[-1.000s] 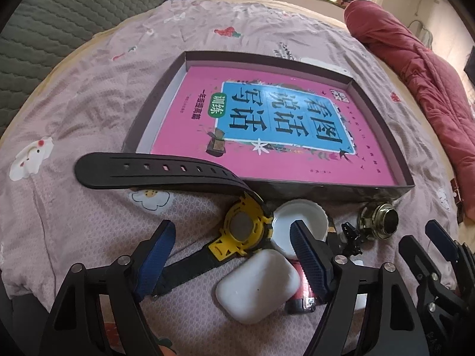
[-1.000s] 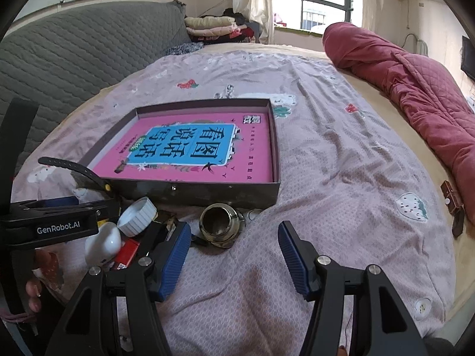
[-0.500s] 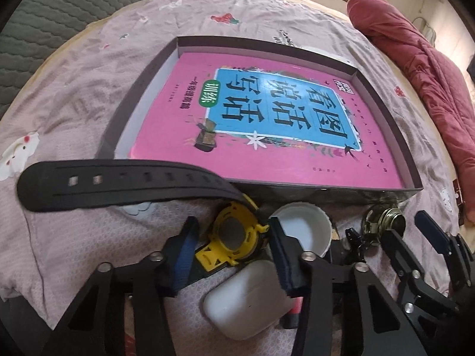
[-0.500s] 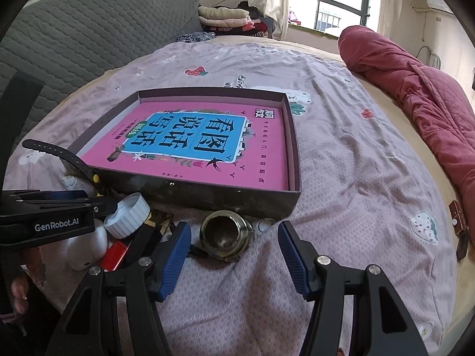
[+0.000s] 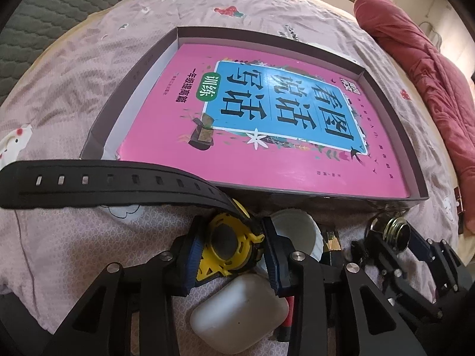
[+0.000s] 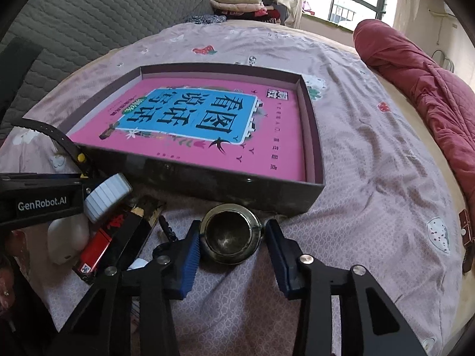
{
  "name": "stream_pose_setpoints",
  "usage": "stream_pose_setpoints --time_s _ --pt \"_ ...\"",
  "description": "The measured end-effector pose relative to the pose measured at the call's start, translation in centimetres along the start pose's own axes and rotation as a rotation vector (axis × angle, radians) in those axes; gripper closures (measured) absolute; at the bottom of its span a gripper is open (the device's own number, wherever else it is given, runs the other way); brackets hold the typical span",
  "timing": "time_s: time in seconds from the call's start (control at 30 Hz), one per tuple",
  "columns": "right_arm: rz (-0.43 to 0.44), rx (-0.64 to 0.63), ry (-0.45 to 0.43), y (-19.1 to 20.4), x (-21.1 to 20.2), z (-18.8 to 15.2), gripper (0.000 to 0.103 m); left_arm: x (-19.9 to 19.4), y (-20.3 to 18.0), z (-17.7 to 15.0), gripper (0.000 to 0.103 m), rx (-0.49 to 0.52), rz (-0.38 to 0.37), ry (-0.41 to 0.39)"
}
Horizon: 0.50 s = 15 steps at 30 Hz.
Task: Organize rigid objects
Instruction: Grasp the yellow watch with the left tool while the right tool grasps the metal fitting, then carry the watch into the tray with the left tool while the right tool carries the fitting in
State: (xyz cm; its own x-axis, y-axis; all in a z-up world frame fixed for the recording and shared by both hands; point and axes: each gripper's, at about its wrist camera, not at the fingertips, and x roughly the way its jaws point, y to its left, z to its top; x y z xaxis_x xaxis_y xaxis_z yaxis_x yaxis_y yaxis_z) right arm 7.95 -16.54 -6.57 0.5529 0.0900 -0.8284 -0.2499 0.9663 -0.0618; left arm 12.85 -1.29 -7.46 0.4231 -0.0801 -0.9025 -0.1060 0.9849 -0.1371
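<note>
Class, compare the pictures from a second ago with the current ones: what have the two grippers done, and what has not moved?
The left gripper has come forward and is closing around the yellow watch case. The right gripper has advanced and is closing on the brass pot, its right pad still clear. The box, pink book, white cap and earbud case stayed put.

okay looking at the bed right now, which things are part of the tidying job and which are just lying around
Part of the job:
watch, between the closing left gripper
metal knob, between the closing right gripper
white cap
earbud case
lighter
box

Lying about:
red quilt
folded clothes
</note>
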Motion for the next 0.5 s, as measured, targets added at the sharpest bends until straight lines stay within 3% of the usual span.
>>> stream_pose_setpoints --time_s 0.27,0.5 --pt "0.061 0.039 -0.074 -1.1 -2.1 0.4 0.066 -1.0 2.0 -0.3 0.066 -0.05 -0.09 -0.02" --pt "0.107 0.093 -0.138 -2.1 -4.0 0.6 0.066 -2.7 2.2 -0.4 0.066 -0.037 -0.112 -0.065"
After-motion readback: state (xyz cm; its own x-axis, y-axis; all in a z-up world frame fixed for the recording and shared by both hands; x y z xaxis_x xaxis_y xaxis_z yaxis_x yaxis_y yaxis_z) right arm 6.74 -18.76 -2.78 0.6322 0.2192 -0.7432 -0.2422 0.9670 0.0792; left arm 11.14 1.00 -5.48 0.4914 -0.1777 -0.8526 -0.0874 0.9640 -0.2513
